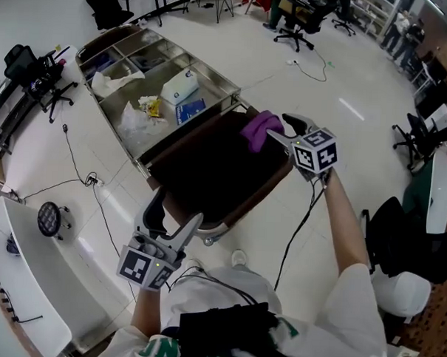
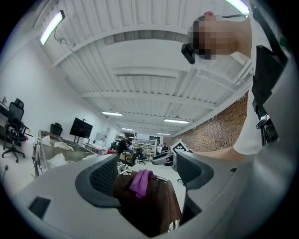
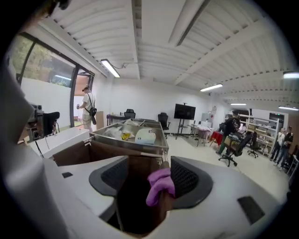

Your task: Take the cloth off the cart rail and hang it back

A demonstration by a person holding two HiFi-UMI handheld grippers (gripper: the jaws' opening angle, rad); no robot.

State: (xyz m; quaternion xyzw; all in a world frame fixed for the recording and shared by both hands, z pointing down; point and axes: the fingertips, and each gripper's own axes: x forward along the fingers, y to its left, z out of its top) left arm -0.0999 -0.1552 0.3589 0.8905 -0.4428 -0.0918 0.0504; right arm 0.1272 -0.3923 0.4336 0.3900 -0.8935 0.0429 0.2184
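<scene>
Purple cloth (image 1: pixel 261 128) draped over cart (image 1: pixel 213 71)

Black office chairs (image 1: pixel 109 5) stand about the pale floor (image 1: pixel 358 143); a white jug (image 1: pixel 179 85), perhaps a detergent container, lies beside crumpled wrappers (image 1: pixel 149 104).

White floor (image 1: pixel 361 76) spreads beyond the right gripper (image 1: pixel 281 128), office chairs (image 1: pixel 298 26) farther off. Right of the left gripper (image 2: pixel 147 168) runs a brick wall (image 2: pixel 217 128) under strip lights (image 2: pixel 176 121).
</scene>
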